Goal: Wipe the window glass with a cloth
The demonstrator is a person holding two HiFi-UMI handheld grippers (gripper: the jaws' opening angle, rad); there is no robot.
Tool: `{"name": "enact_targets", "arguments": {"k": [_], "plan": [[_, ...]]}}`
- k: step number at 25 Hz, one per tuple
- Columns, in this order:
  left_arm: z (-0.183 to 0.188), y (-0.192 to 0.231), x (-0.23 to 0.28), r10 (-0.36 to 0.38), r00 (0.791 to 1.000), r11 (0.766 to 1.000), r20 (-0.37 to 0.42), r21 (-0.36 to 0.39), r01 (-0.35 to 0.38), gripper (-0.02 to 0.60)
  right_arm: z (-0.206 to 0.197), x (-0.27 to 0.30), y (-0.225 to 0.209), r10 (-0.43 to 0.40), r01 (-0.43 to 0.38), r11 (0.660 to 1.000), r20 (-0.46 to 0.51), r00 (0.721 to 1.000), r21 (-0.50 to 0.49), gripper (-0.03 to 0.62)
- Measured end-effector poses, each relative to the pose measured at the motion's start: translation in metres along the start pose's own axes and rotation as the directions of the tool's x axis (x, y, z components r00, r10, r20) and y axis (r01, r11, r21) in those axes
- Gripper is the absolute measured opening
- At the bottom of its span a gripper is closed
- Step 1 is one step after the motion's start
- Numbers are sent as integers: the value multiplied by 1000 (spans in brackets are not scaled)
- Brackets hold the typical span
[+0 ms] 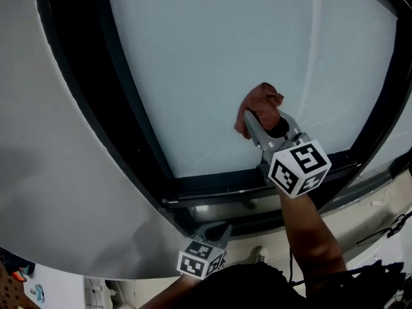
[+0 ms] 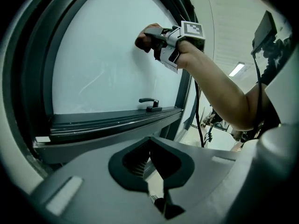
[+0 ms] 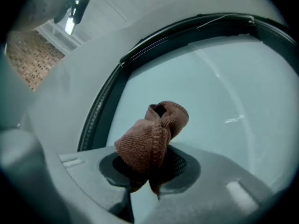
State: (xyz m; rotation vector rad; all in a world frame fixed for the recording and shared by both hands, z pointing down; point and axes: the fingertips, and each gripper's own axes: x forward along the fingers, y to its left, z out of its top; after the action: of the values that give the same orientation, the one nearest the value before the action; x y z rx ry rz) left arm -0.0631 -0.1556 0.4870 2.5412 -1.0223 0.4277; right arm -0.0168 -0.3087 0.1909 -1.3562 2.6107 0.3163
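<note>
**On the lower part of the pane: cloth held to the glass, open room above and to the left**

Against the window glass (image 1: 212,56), the right gripper (image 1: 257,122) has its jaws closed on a bunched reddish-brown cloth (image 1: 261,102). The right gripper view shows the wad pinched between the dark pads, with most of it bulging out past the tips. In the left gripper view the cloth appears to touch the pane, though the contact itself is hard to make out.

In the head view the cloth sits low on the pane and right of its middle. The dark bottom rail (image 1: 219,188) runs just under the right gripper's marker cube, so there is little glass left below it. The right side of the black window frame (image 1: 380,102) is near. To the left, bare glass stretches to the frame's left side, and there is much more of it above the cloth. A faint pale streak (image 1: 314,56) runs up the glass just right of the cloth.

A dark window handle (image 2: 149,104) sits on the bottom rail below the cloth, well apart from it.

The left gripper (image 1: 222,229) hangs low, under the rail and clear of the glass, beside the grey wall (image 1: 58,172). Its own view shows the jaws brought together at the tips with nothing between them.
</note>
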Motion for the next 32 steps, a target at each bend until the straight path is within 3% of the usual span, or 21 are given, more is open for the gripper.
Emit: {"name": "enact_targets", "arguments": {"k": [6,12,21,32], "plan": [[-6,11,-19,48,999,998,16,-34,-47,18,-36,39,92,185,-187,982,-82,979,-9,92],[-12,26,-34,90,996,994,31,-61,-88,17,-53,67,141,275,-278,961,-125,953,-9,92],[-9,39,-43,117,992,991,51,-77,-113,17,-64,115,184,320,-334,942,-199,926,-40,92],[-6,46,-41,116,992,991,44,-74,-113,17,-71,125,175,300,-315,949,-219,928,-34,92]]}}
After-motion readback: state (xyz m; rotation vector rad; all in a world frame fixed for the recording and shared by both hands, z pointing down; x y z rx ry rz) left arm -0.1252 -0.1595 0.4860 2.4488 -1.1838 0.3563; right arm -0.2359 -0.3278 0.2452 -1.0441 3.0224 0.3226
